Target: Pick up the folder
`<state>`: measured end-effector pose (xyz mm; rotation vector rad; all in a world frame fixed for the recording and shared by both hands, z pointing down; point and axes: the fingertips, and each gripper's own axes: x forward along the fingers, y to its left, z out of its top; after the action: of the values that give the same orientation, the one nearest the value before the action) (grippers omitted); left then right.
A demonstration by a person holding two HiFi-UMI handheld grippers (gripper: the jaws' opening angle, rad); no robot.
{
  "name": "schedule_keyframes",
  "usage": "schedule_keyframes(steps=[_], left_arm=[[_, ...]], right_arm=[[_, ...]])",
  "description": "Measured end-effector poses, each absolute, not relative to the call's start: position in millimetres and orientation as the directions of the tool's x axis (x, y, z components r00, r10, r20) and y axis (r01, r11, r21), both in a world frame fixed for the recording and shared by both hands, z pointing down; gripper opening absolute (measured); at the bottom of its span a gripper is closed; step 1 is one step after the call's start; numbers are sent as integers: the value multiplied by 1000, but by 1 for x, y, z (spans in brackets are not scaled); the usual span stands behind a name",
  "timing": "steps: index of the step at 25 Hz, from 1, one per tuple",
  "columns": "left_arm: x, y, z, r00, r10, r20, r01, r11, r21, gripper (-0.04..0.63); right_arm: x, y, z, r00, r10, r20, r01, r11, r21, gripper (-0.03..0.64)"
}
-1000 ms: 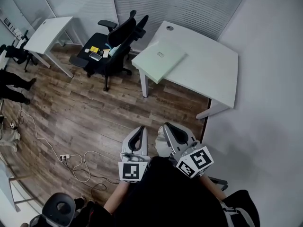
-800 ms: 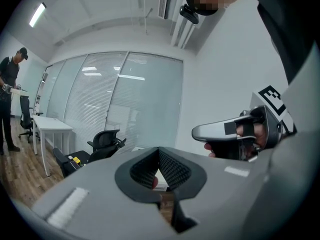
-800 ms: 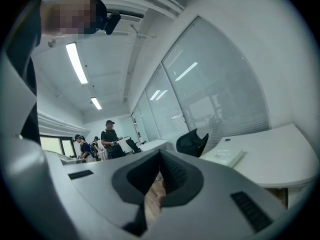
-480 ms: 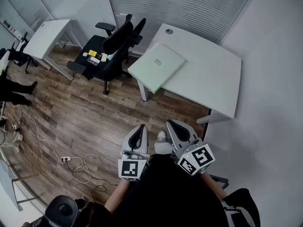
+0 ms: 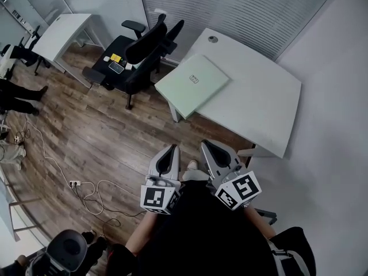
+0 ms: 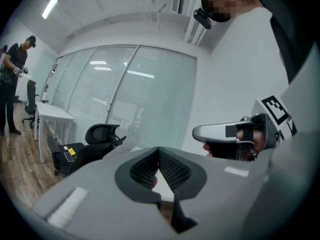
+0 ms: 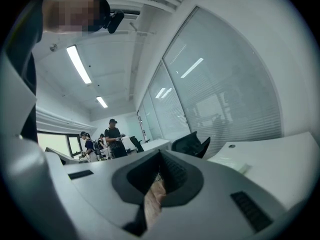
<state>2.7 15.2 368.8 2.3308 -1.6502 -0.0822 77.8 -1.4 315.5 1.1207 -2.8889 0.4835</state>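
At your far left a person's legs stand on the wood floor, with a small white table behind them and white cables looping across the boards nearer to you. Next comes a black office chair. Its seat serves as a tray for a few small things, among them a yellow one and a flat grey one, all too small to name. Your left gripper is held low in front of you, its jaws pressed together with nothing between them. Up and to its right is the folder, well apart from both grippers. It is a flat, closed, pale green square with a small white label near its middle. It lies over the near left corner of the white desk, turned at an angle to the desk's edges, and it seems to jut a little past the rim there. Your right gripper sits just beside the left one, its jaws likewise closed on nothing. The rest of the desk top spreads to the right, with a round cable hole near its far edge.
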Motion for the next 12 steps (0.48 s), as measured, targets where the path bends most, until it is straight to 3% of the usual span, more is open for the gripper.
schedule_keyframes(steps=[12], left_arm=[[3, -22, 415, 317, -929, 191, -884, -216, 415, 5]], right_arm=[[84, -22, 342, -751, -634, 182, -656, 688, -310, -3]])
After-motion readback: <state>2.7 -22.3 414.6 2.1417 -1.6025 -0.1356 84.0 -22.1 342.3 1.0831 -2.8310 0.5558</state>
